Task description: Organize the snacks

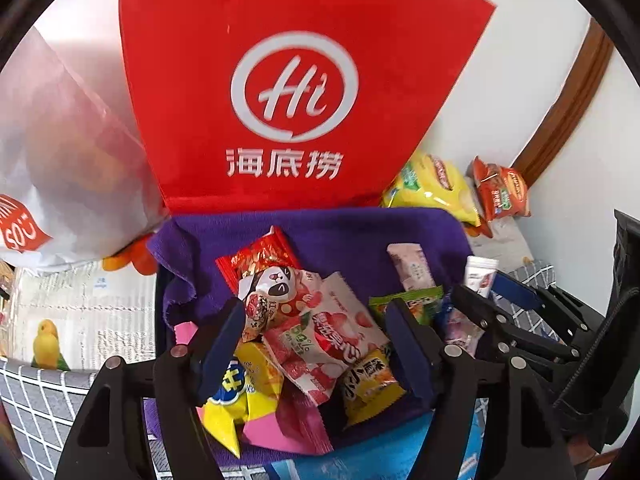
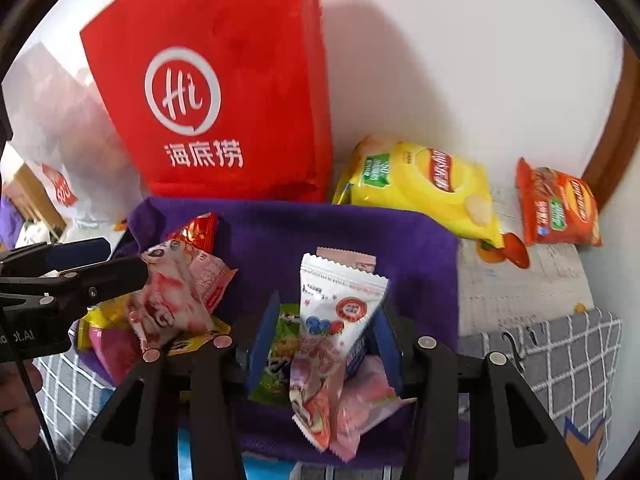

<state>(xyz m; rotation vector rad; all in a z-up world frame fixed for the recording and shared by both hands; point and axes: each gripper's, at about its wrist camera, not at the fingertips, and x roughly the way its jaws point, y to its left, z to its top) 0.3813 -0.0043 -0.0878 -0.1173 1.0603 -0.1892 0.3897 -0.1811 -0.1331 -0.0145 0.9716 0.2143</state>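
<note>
A heap of small snack packets lies on a purple cloth [image 1: 320,232] [image 2: 320,232]. My left gripper [image 1: 316,340] is shut on a bunch of packets: a white panda-print packet [image 1: 272,284], a pink strawberry packet [image 1: 340,328] and yellow ones [image 1: 248,384]. My right gripper [image 2: 324,344] is shut on a white triangular packet [image 2: 340,300], with a green packet [image 2: 280,360] and pink packets [image 2: 360,404] between its fingers. The right gripper also shows in the left wrist view [image 1: 492,304], and the left gripper shows in the right wrist view [image 2: 92,276].
A red Haidilao bag [image 1: 296,92] [image 2: 216,92] stands behind the cloth against a white wall. A white plastic bag [image 1: 60,152] is at the left. A yellow chip bag [image 2: 424,188] and an orange chip bag [image 2: 560,208] lie at the back right. A grey checked cloth [image 2: 568,360] covers the near surface.
</note>
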